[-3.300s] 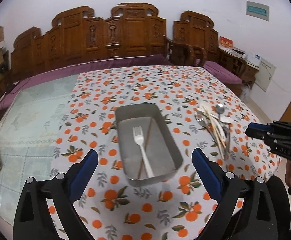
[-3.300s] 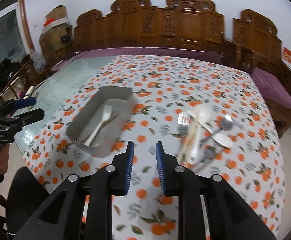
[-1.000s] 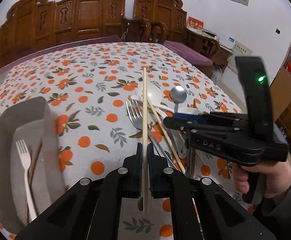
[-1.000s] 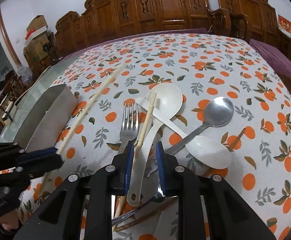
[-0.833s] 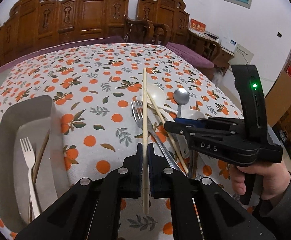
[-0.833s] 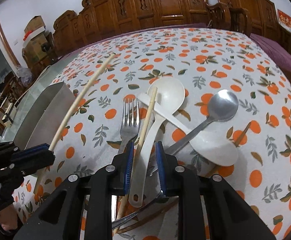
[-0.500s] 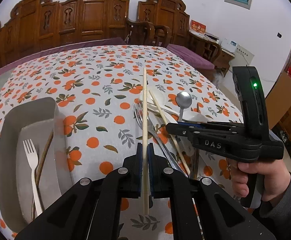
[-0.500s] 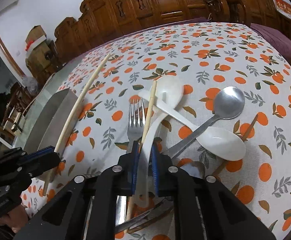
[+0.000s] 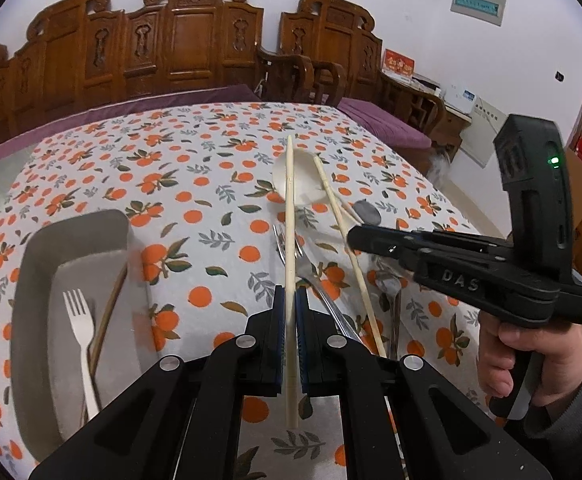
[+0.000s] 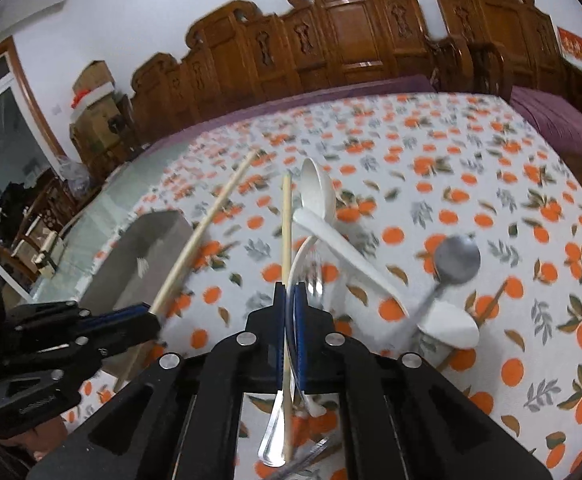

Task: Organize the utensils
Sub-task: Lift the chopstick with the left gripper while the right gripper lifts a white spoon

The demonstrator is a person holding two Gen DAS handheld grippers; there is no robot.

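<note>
A pale chopstick is being gripped in the closed left claw, lifted above the surface just right of the metal tray. A second pale chopstick is being clamped in the closed right claw, further right of the tray, over the loose pile.

The main risk is judged to lie with the right claw: a white plastic spoon handle and a metal fork are lying right against its jaws, so they may be dragged or flung as the stick is being raised. Whether the spoon handle is also being pinched cannot be told through the blur.

Both sticks are being held near one end only, so they may pivot, or cross and knock each other. The tray is already holding a white fork and a dark chopstick, so a long stick being dropped steeply may bounce off the rim.
</note>
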